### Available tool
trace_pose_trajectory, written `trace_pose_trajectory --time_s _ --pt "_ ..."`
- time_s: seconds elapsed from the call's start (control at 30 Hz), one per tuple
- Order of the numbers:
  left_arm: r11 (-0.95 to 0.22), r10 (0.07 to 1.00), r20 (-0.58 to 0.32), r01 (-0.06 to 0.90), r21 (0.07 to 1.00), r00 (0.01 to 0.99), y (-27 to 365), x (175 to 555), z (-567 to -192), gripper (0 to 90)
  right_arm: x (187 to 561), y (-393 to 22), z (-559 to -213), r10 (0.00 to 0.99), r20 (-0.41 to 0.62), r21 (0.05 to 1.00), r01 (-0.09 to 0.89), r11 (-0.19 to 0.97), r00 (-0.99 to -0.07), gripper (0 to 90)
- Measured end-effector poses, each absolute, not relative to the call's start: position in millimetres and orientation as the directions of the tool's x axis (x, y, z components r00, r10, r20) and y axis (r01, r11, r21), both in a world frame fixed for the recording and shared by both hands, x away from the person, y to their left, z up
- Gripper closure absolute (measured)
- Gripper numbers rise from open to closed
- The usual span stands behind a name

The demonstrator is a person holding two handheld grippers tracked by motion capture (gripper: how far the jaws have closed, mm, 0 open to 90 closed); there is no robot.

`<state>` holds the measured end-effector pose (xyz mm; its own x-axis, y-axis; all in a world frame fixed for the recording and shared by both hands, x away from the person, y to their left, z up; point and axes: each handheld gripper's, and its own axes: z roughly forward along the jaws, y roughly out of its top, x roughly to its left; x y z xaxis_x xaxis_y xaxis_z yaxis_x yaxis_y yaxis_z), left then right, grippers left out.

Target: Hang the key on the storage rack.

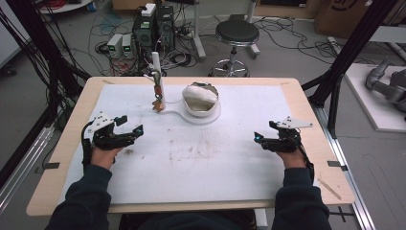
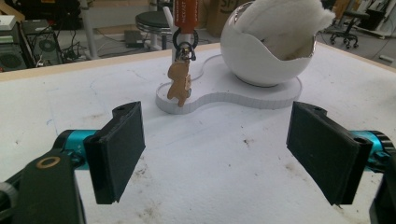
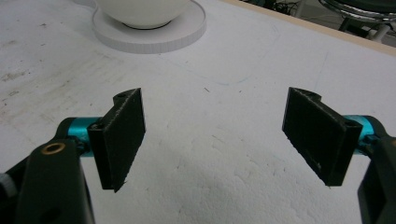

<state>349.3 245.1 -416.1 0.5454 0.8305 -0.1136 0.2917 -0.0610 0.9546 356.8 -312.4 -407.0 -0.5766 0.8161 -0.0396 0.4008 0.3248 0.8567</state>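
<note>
L gripper and R gripper are held low over the white foam-covered table, near left and near right, jaws wide apart, nothing held. The small tan figure-shaped keyring charm is seen hanging from an orange strap on a white upright post, far centre-left, over the white flat base plate, just left of the white egg-shaped shell stuffed w/ white wadding. Risk judged: charm may swing if nudged, so grasp may slip; post or shell could be knocked by a wide jaw on approach.
</note>
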Motion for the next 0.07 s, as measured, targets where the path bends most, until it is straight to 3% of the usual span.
trace_pose_trajectory --time_s 0.07 --pt "-0.061 0.830 -0.114 0.291 0.955 0.547 245.3 349.9 -416.5 19.2 357.5 -313.1 -407.3 0.816 -0.038 0.857 0.401 0.323 -0.577 21.7"
